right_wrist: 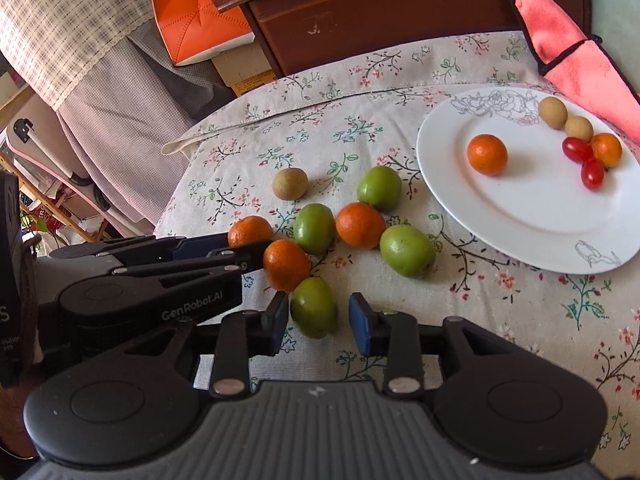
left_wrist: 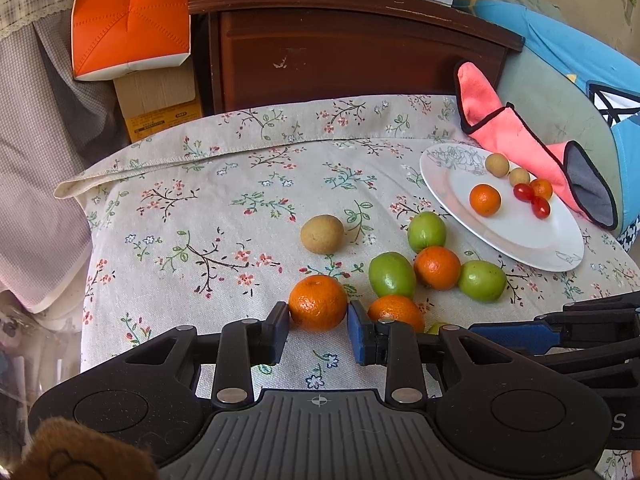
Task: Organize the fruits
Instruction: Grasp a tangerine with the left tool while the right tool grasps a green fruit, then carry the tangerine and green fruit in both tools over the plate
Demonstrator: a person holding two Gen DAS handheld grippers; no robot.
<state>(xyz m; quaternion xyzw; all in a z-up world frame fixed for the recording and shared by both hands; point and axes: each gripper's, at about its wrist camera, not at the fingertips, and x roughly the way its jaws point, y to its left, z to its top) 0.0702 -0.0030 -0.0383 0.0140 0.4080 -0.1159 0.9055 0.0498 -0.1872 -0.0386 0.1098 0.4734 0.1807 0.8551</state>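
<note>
Between left gripper fingertips: orange mandarin, glossy, dimpled, resting on floral cloth; both pads touch it, jaws narrow around fruit. Just right of it second mandarin, beyond it green fruits; tan longan ahead. White plate far right holds mandarin, longans, cherry tomatoes. Right view only: right gripper jaws wide, green fruit between fingertips, touching left pad only.
</note>
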